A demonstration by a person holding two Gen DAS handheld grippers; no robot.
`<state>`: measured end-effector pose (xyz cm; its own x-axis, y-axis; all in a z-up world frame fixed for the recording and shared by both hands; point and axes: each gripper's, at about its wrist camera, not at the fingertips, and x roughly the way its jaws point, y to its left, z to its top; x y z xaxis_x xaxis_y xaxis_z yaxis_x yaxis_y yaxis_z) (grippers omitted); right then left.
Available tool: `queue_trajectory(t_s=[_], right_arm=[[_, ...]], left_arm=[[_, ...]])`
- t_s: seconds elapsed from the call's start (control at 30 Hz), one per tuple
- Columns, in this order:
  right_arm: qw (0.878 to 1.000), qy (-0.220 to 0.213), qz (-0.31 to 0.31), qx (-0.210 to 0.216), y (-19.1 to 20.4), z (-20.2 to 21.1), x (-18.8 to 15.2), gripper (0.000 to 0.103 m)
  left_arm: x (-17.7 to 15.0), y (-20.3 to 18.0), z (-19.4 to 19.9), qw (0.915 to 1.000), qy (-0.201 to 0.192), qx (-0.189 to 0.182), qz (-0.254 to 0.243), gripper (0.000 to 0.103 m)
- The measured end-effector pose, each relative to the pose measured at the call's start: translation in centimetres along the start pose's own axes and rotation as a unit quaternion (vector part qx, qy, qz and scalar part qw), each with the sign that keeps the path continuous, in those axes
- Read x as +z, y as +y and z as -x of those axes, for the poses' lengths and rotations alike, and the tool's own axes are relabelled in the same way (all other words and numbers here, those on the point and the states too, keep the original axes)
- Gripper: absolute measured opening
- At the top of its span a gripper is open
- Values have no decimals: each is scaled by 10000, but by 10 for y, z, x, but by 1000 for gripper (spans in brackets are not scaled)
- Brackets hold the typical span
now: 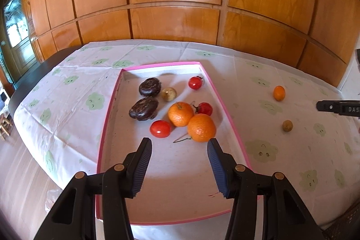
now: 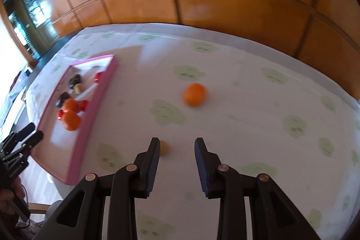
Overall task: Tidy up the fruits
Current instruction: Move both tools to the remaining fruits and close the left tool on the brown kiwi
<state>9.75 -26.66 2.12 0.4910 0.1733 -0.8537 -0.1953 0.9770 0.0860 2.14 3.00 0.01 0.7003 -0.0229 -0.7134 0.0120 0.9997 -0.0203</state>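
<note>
A pink-rimmed tray [image 1: 221, 102] holds two oranges [image 1: 201, 127], three tomatoes [image 1: 160, 128], two dark fruits [image 1: 144, 108] and a small tan fruit [image 1: 168, 94]. My left gripper [image 1: 178, 144] is open and empty above the tray's near half, just short of the nearer orange. On the cloth right of the tray lie a small orange fruit [image 1: 279, 93] and a small tan fruit [image 1: 287, 125]. My right gripper [image 2: 176, 145] is open and empty over the cloth. The tan fruit [image 2: 164, 147] sits by its left fingertip and the orange fruit [image 2: 194, 94] lies further ahead.
The table carries a white cloth [image 1: 67, 100] with green cloud prints and ends at a wooden panelled wall [image 1: 180, 21]. The tray [image 2: 90, 118] lies to the left in the right wrist view, where the left gripper [image 2: 31, 133] shows at the left edge.
</note>
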Motion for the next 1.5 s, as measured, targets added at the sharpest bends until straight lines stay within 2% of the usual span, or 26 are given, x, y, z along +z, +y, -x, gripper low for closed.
queue_trajectory(t_s=[0.3, 0.4, 0.5, 0.57, 0.67, 1.0, 1.5], right_arm=[[9956, -157, -678, -622, -77, 12, -16, 32], [9909, -202, -1135, -698, -102, 8, -24, 32], [9840, -30, -1519, -935, -120, 4, -26, 32], [9812, -77, -1707, -897, -128, 6, -26, 32], [9786, -148, -1862, -859, -133, 11, -27, 33], [9805, -184, -1730, -914, -129, 12, -24, 32], [9824, -242, -1633, -879, -125, 16, -20, 33]], left_arm=[[3, -22, -1, 9996, 17, -54, -264, 52], [4, -29, -1, 9993, 26, -79, -369, 52], [5, -38, -1, 9988, 28, -115, -475, 52], [7, -45, -2, 9984, 29, -150, -550, 52], [11, -60, -4, 9971, 28, -255, -717, 52], [23, -117, -19, 9901, 113, -670, -1230, 52], [23, -166, -59, 9810, 594, -1240, -1371, 52]])
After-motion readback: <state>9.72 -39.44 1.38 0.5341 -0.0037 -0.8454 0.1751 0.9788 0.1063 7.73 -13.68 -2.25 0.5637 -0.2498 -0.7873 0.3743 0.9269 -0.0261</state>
